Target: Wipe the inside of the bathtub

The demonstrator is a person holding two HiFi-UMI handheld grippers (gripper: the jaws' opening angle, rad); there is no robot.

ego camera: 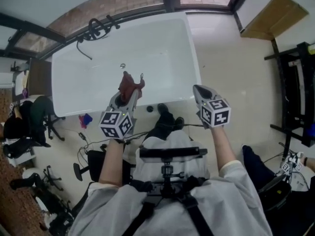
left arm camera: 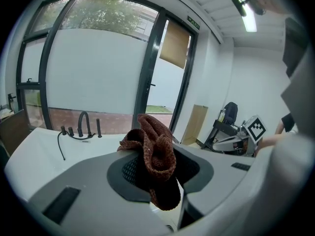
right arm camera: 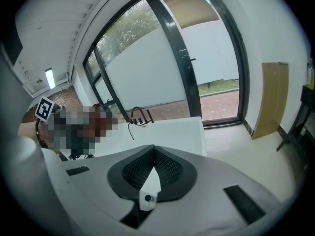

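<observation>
The white bathtub [ego camera: 162, 48] lies in front of me in the head view, its near rim just past my grippers. My left gripper [ego camera: 129, 91] is shut on a crumpled red-brown cloth [ego camera: 131, 84], held over the tub's near edge. In the left gripper view the cloth [left arm camera: 156, 149] bulges up out of the closed jaws, with the tub [left arm camera: 34, 151] behind it. My right gripper [ego camera: 199, 89] hovers at the tub's near right corner, shut with nothing in it. In its own view the right gripper [right arm camera: 153, 152] has pads that meet over the tub [right arm camera: 170, 132].
A black faucet with a hose [ego camera: 96, 29] stands on the tub's far left rim, and a drain [ego camera: 122, 66] sits in the floor. Dark window frames run behind. A black rack [ego camera: 295, 92] and a cardboard panel [ego camera: 270, 16] stand right. Chairs [ego camera: 34, 117] and cables crowd the left.
</observation>
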